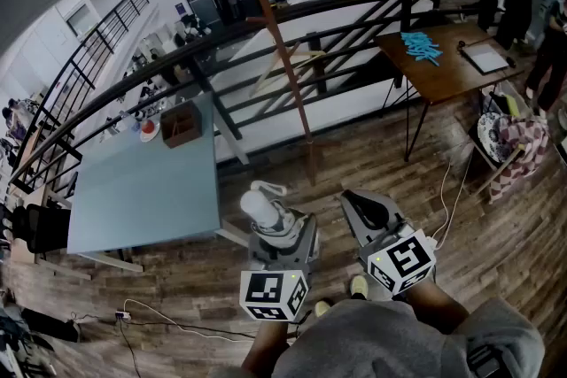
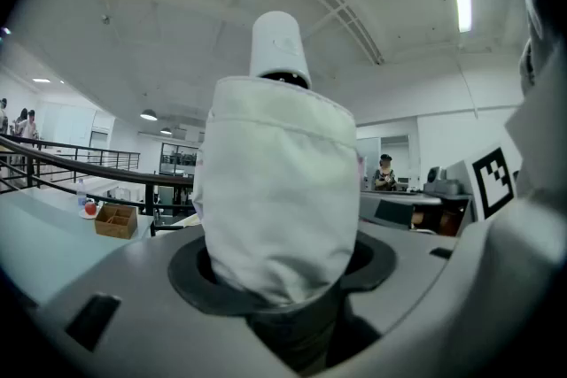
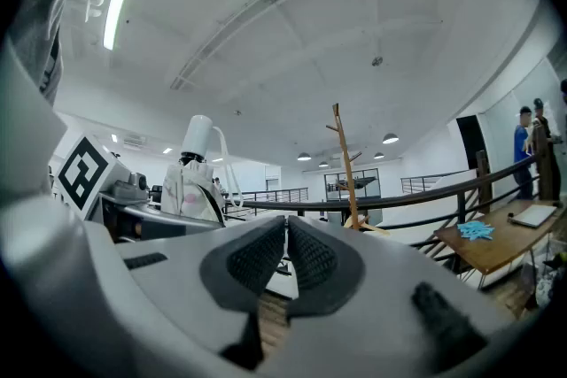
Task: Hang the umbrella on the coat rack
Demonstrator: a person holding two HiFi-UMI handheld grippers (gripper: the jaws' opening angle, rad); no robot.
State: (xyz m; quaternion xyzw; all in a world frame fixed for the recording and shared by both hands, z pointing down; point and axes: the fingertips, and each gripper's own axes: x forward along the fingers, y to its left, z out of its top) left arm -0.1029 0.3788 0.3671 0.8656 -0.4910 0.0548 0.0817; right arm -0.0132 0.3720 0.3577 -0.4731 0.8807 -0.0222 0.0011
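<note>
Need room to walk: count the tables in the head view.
2. A pale blue table at the left; a wooden table at the upper right. More may lie out of view.

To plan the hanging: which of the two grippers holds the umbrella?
The left gripper: its jaws clamp the folded white umbrella, while the right gripper is shut on nothing.

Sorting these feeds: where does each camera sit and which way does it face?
Head view: on the person's head, facing steeply down; shows left gripper, right gripper, grey sweatshirt.
Left gripper view: on that gripper, facing along jaws clamped on the white folded umbrella.
Right gripper view: on that gripper, facing toward the brown wooden coat rack; own jaws closed, empty.
Shared: umbrella in all three; rack in head and right gripper views.
</note>
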